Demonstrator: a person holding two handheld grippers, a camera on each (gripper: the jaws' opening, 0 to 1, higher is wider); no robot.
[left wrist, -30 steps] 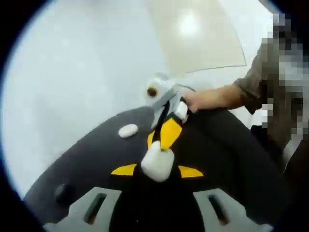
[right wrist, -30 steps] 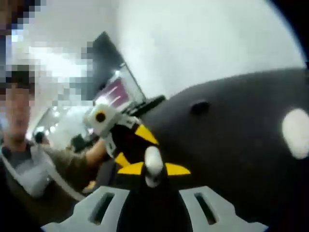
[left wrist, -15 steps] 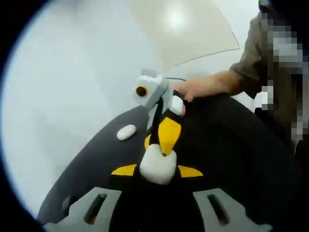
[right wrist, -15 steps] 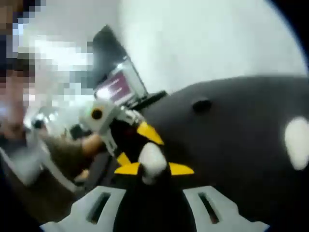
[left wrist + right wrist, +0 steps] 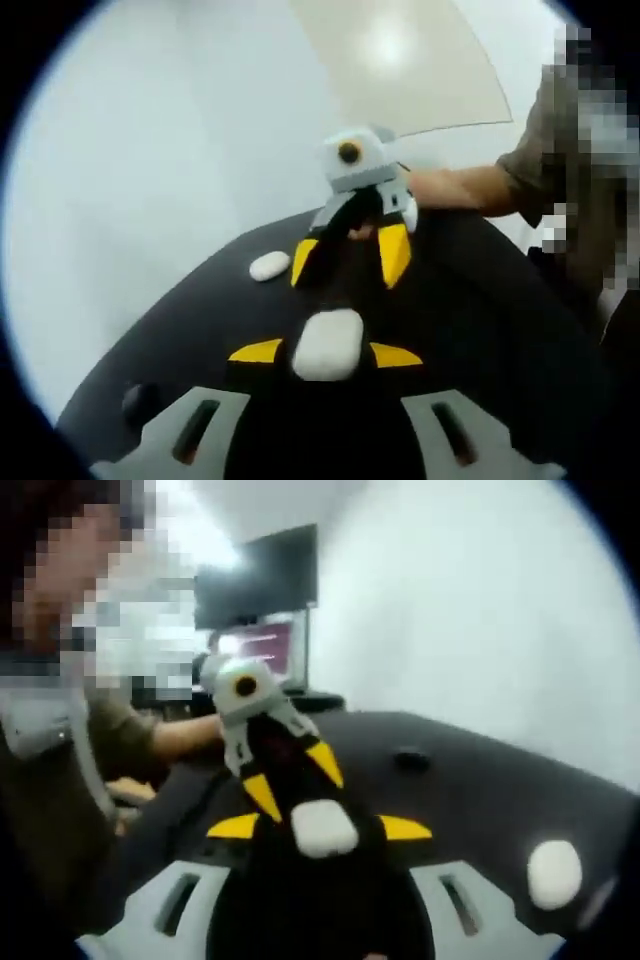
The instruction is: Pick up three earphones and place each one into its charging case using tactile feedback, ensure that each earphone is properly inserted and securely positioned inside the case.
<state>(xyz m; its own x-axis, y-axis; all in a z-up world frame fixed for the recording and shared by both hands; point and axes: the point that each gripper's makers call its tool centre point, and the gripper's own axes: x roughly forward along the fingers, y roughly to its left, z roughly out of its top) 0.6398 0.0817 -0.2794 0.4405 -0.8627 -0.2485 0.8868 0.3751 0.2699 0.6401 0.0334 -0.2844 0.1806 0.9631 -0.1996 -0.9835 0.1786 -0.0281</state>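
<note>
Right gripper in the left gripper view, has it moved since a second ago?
Yes: the right gripper backed off the white case, farther up the black mat.

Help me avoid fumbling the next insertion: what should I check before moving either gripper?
1. Left gripper holds the case: ok, it seems; in the left gripper view its yellow tips sit against both sides.
2. Right gripper free: ok, jaws apart and drawn back from the case.
3. Earphone in the right gripper: not ok, nothing between its jaws.
4. Case open and ready: cannot tell, too blurred.
5. Next piece located: ok, a white item lies on the black table; whether it is an earphone, cannot tell.
6. Dark item near the table edge identified: cannot tell.
</note>
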